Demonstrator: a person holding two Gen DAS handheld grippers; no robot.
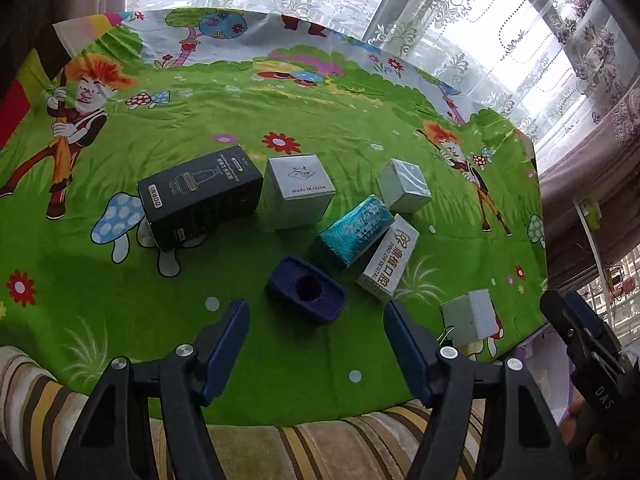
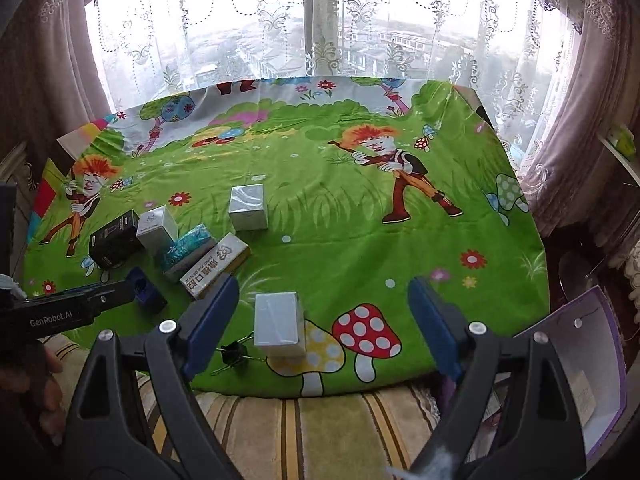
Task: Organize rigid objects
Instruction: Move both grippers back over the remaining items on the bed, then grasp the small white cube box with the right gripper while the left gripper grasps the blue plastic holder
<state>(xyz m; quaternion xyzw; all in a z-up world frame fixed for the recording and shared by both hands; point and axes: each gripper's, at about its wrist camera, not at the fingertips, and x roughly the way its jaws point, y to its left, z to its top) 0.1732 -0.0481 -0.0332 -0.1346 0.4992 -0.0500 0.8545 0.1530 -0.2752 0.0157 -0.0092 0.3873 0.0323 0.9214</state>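
Several small boxes lie on the cartoon-printed green cloth (image 1: 120, 280). My left gripper (image 1: 315, 306) is open, and a navy blue box (image 1: 306, 294) with a round hole lies just beyond its fingertips, untouched. Behind it are a teal box (image 1: 354, 228), a white lettered box (image 1: 388, 258), a black box (image 1: 200, 196), a white cube (image 1: 298, 192) and a silver box (image 1: 404, 186). My right gripper (image 2: 323, 282) is open over the cloth's near edge. A silver-white box (image 2: 278, 324) stands between its fingers, nearer the left one and clear of both.
A black binder clip (image 2: 234, 354) lies by the silver-white box at the cloth's near edge. A striped cushion (image 2: 320, 420) runs below that edge. A purple-rimmed clear folder (image 2: 580, 340) sits at the right. Lace curtains (image 2: 280, 32) hang behind the table.
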